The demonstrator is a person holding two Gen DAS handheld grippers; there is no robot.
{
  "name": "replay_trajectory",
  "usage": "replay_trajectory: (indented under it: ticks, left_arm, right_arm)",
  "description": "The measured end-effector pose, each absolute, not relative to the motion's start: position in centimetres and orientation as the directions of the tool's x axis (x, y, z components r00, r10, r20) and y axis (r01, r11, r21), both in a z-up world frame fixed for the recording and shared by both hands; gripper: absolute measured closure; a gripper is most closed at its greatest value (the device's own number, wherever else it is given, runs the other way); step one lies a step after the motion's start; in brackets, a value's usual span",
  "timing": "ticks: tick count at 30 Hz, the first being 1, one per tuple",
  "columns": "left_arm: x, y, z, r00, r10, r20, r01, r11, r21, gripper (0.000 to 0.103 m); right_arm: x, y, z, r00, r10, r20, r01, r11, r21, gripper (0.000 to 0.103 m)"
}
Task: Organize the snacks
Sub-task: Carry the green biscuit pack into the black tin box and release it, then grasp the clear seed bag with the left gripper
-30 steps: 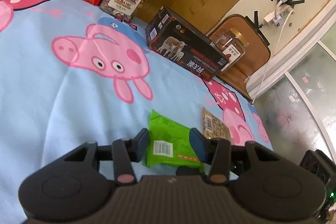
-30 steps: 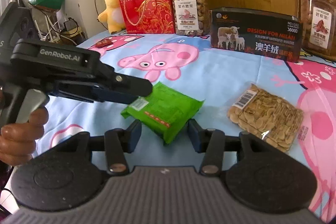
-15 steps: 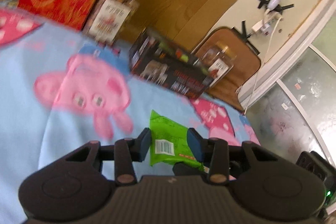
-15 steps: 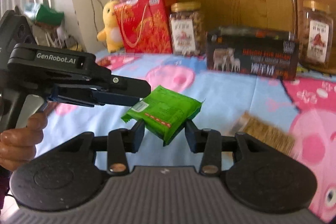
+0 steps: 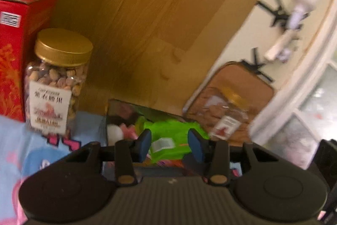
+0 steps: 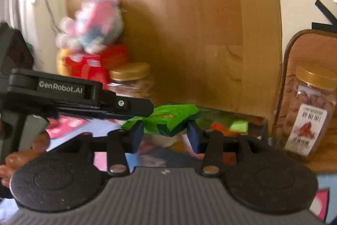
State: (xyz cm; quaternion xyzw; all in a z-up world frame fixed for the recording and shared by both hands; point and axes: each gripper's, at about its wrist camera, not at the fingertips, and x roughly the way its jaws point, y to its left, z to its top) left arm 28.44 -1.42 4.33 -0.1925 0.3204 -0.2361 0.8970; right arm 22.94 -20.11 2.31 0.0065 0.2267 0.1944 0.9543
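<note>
You are carrying the crinkled green plastic snack packet point(image 6: 170, 117) above the open dark cardboard box point(image 6: 250, 120), the one lying flat in front of the wooden headboard point(image 5: 151, 20). This box is my landmark for all places here.

The left gripper point(image 5: 169, 146) is pinching the packet by its barcode end, and in the right wrist view this gripper is reaching in from the left side above the box. The right gripper point(image 6: 166, 136) is around the other end of the packet, and its jaws have just been opening with the packet between them. Whether its pads are pressing on the plastic or standing free of it, I cannot tell, because the picture is blurred.

In my judgement the task is in its middle part. Inside the box some other packets, orange and light green, are already lying, so part of the sorting seems done. This green packet is not yet inside; it is hanging over the box's near edge.

The packet itself is looking soft and folded, bright green with a white barcode label and an orange strip. It is bending between the two grippers and not lying flat.

To the left of the box a clear nut jar with a gold lid point(image 5: 56, 81) is standing; to the right a second jar point(image 6: 307, 111) is standing.
</note>
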Motion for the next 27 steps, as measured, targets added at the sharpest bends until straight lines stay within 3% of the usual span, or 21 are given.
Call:
replay_trajectory:
  ticks: [3,8,17,27]
  left_arm:
    - [28.9,-1.0,3.5,0.684,-0.513,-0.518,0.27,0.839,-0.473,0.065]
    - [24.4,0.6,3.0,0.66,-0.58,-0.478,0.317,0.791,-0.523,0.065]
    - [15.8,-2.3,-1.0,0.534,-0.631,-0.562,0.399,0.775,-0.49,0.065]
    - [13.7,-3.9,-4.0,0.432,-0.67,-0.604,0.377,0.742,-0.554,0.065]
  right_arm:
    - [23.9,-21.3,1.5,0.837,0.295,-0.461,-0.301,0.952,0.062,0.048]
    - [19.0,-25.7,1.0,0.796,0.396,-0.458,-0.319,0.917,0.239,0.048]
    - [7.7,-28.6,-2.8,0.735,0.433,-0.522,-0.193,0.871,0.451,0.048]
    - [3.6,-29.1,-5.2,0.743,0.395,-0.541,-0.081,0.854,0.513,0.048]
